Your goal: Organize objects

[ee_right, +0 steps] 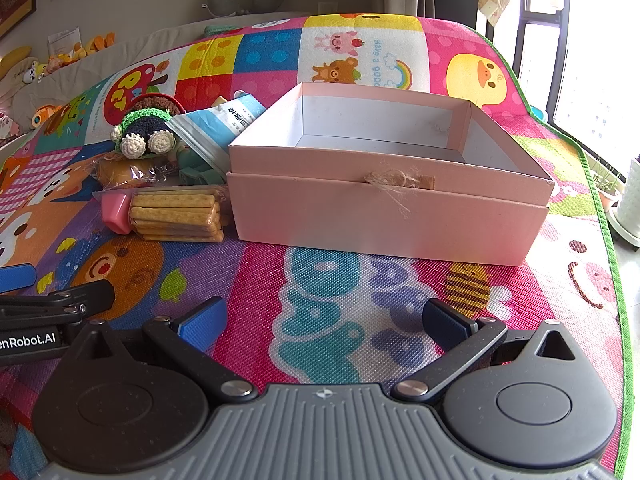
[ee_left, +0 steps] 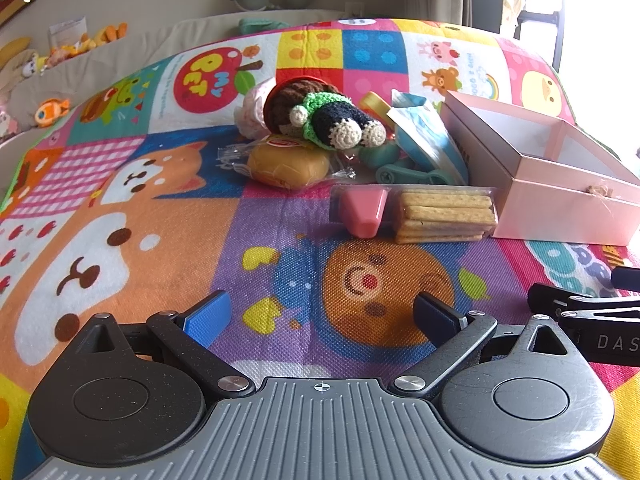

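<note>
An open, empty pink box (ee_right: 384,208) sits on the colourful play mat, also at the right of the left wrist view (ee_left: 560,184). Left of it lies a pile: a clear pack of biscuit sticks with a pink dip cup (ee_left: 416,216) (ee_right: 168,214), a wrapped bun (ee_left: 288,166), a crocheted toy (ee_left: 332,118) (ee_right: 144,132), a blue-white pouch (ee_left: 424,136) (ee_right: 216,128) and teal plastic items (ee_left: 404,172). My left gripper (ee_left: 324,312) is open and empty, short of the biscuits. My right gripper (ee_right: 324,316) is open and empty, in front of the box.
The play mat (ee_left: 120,240) covers the floor. Its green edge (ee_right: 612,272) runs along the right, with a window and a white pot (ee_right: 632,196) beyond. Stuffed toys (ee_left: 52,112) line the back left wall. The right gripper's body (ee_left: 592,320) shows beside my left gripper.
</note>
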`<state>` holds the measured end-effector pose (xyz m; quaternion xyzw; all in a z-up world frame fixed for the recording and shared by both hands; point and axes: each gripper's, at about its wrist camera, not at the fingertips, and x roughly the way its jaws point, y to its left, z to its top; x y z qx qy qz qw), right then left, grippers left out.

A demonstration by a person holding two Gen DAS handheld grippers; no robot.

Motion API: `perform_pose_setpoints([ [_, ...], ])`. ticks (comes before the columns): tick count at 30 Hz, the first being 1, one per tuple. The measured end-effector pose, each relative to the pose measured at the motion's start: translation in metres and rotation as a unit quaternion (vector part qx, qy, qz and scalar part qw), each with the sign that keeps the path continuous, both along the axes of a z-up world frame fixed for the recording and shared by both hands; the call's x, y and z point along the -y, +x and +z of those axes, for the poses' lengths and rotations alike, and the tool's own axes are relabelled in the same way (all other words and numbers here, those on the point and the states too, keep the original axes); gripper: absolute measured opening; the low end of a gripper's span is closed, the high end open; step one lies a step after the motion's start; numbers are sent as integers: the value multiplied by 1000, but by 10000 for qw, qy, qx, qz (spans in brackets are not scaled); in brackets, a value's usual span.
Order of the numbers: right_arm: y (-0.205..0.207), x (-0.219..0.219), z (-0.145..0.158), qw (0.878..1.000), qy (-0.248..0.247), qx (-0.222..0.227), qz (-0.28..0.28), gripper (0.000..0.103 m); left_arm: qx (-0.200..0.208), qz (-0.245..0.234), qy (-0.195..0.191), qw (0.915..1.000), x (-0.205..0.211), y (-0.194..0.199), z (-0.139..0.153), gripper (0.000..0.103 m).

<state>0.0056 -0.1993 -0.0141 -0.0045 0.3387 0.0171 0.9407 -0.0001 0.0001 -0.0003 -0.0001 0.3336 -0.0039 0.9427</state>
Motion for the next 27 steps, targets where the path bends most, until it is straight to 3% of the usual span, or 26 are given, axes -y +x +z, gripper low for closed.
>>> perform_pose_setpoints([
  [18, 1, -3, 2, 10000, -1, 0, 0, 103, -1, -79, 175, 9998, 3, 0, 1, 101],
  [27, 5, 1, 4, 9997, 23, -102, 213, 103, 30, -181, -24, 9998, -2, 0, 2, 100],
])
